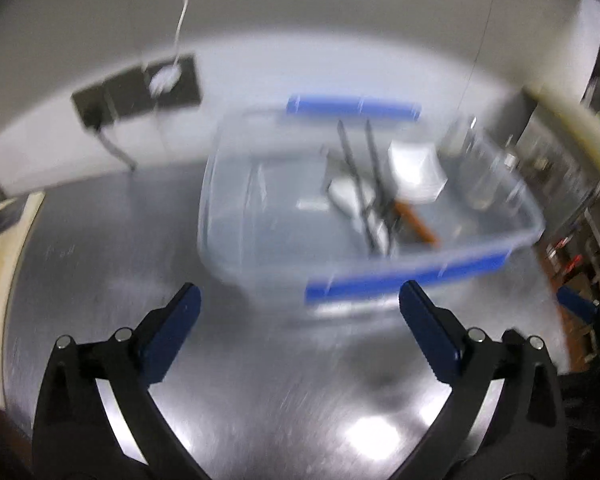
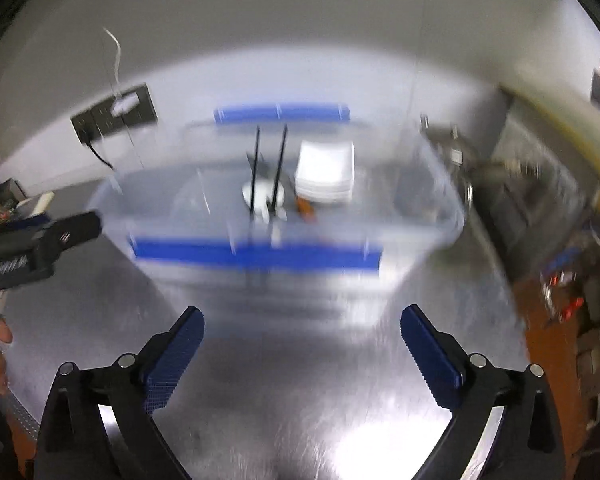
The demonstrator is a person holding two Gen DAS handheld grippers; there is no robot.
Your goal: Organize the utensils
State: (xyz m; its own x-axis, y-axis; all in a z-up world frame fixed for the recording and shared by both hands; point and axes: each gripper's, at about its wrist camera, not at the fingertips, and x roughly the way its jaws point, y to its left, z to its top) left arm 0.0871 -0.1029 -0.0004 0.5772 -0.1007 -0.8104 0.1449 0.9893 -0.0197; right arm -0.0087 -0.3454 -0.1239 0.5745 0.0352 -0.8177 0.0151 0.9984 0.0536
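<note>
A clear plastic bin (image 1: 228, 216) with blue handles stands on the steel table; it also shows in the right wrist view (image 2: 440, 204). Inside lie two dark chopsticks (image 1: 358, 168), a white spoon (image 1: 346, 196), a brown-handled utensil (image 1: 416, 220) and a stack of white square dishes (image 1: 416, 172). The right wrist view shows the chopsticks (image 2: 278, 168), the spoon (image 2: 262, 192) and the dishes (image 2: 326, 172) too. My left gripper (image 1: 300, 300) is open and empty in front of the bin. My right gripper (image 2: 302, 322) is open and empty in front of the bin. Both views are motion-blurred.
Steel table top (image 1: 260, 380) under both grippers. A black wall socket panel (image 1: 136, 92) with a cable sits behind the bin. The left gripper's body (image 2: 36, 248) shows at the left of the right wrist view. Clutter and a pale hose (image 2: 560, 120) lie to the right.
</note>
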